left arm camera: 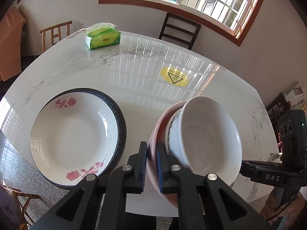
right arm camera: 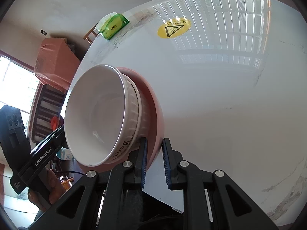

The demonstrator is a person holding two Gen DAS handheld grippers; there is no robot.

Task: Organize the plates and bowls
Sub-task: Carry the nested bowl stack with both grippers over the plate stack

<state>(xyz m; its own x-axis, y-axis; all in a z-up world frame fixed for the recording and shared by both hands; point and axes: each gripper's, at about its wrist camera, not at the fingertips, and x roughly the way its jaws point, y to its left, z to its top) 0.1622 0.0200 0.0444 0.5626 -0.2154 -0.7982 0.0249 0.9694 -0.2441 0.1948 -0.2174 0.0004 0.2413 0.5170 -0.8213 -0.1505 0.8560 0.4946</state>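
A pink bowl (left arm camera: 159, 122) (right arm camera: 153, 99) carries a ribbed white bowl (right arm camera: 140, 111) and a plain white bowl (left arm camera: 207, 134) (right arm camera: 99, 111) nested inside it. The stack is tilted over the marble table (left arm camera: 134, 61). My left gripper (left arm camera: 151, 153) is shut on the pink bowl's rim. On the opposite side my right gripper (right arm camera: 155, 153) is shut on the same rim, and its body (left arm camera: 268, 174) shows at the right in the left wrist view. To the left, a white plate with pink roses (left arm camera: 74, 134) lies on a dark blue-rimmed plate (left arm camera: 120, 118).
A green tissue pack (left arm camera: 102, 38) (right arm camera: 114, 25) sits at the table's far edge, and a yellow warning sticker (left arm camera: 174, 77) marks the middle. A dark chair (left arm camera: 179, 31) and a light wooden chair (left arm camera: 55, 33) stand behind the table. The near table edge runs under both grippers.
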